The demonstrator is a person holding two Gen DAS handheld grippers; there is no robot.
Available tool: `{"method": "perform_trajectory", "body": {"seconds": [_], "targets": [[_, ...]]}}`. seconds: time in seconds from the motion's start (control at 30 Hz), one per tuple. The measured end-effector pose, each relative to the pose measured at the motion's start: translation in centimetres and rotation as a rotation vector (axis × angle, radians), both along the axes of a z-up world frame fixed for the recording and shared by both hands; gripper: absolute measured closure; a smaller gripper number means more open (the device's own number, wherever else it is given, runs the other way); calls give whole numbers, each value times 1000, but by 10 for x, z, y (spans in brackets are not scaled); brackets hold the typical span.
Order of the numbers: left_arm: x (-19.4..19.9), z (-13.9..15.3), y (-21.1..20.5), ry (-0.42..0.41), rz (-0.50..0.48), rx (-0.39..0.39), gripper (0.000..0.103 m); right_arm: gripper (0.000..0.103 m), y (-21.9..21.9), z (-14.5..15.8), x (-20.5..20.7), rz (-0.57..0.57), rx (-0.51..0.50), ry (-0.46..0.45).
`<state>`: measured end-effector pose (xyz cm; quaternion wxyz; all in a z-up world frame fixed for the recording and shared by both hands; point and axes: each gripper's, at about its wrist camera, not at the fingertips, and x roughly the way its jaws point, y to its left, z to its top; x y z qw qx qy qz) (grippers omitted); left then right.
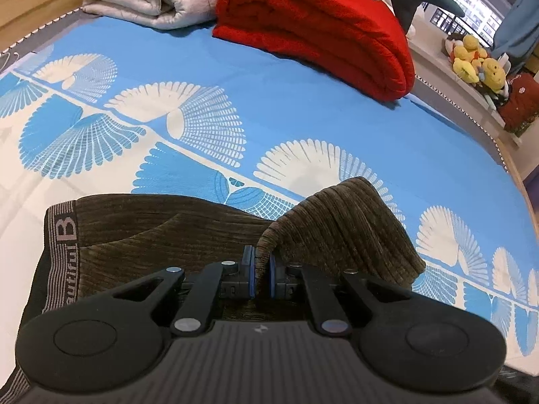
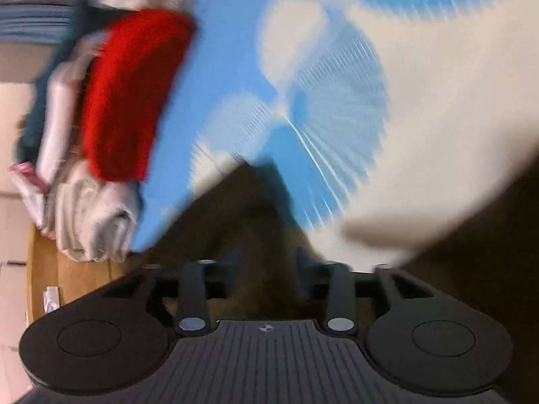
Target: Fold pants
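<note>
Now, pants [image 1: 161, 232]: brown ribbed cloth is spread low in the left wrist view, on the blue and white bed cover [image 1: 303, 107].
Left gripper [image 1: 262, 277]: a raised fold of the pants is pinched tight.
Right gripper [image 2: 266, 269]: blurred; brown cloth is seen between the fingers, but a grip cannot be told.
Red blanket [image 1: 320, 27]: folded, at the top.
</note>
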<state>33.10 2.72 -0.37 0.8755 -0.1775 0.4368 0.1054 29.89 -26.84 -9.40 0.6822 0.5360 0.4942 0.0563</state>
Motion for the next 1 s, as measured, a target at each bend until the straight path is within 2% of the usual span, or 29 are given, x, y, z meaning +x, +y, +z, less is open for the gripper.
{"method": "perform_trajectory", "body": {"seconds": [0.13,0.23,0.3,0.4,0.47,0.53,0.57,0.6,0.63,0.67,0.7,0.73,0.77,0.8,0.83,0.87,0.9,0.97,1.0], "targets": [[0,0,-1,5,-27,13,95,60,20,-17,6,8,88,54],[1,-1,-1,9,-43,27,95,61,31,-13,15,20,73,66],[4,-2,2,11,-45,8,95,83,33,-9,15,33,27,79],[7,0,4,-7,-43,-11,95,90,31,10,14,25,-20,15],[8,5,3,-57,-48,-41,95,92,25,36,9,26,-96,-113],[8,15,0,-150,-94,-137,94,93,17,79,3,-6,-193,-308],[7,21,-3,-204,-130,-199,93,94,10,106,-4,-39,-265,-441],[6,28,-6,-260,-160,-238,89,94,4,131,-14,-92,-350,-565],[3,35,-9,-311,-184,-248,83,94,-7,160,-34,-195,-493,-719],[0,40,-13,-346,-201,-243,80,94,-15,176,-51,-287,-625,-811],[-1,41,-15,-358,-214,-239,79,94,-25,187,-68,-406,-770,-862],[1,40,-18,-341,-228,-237,79,94,-36,189,-77,-504,-866,-849],[3,36,-21,-308,-241,-233,79,93,-50,187,-81,-592,-959,-773],[5,32,-23,-282,-254,-230,79,92,-66,180,-77,-621,-1007,-670],[5,26,-27,-261,-271,-225,79,92,-88,166,-66,-609,-1013,-525],[8,21,-32,-225,-298,-213,79,91,-112,148,-58,-606,-969,-385],[10,15,-37,-183,-329,-194,79,86,-135,128,-51,-606,-899,-267],[12,0,-52,-85,-399,-134,79,85,-180,85,-44,-587,-713,-93],[12,-9,-58,-39,-420,-104,78,85,-198,67,-47,-621,-633,-16]]}}
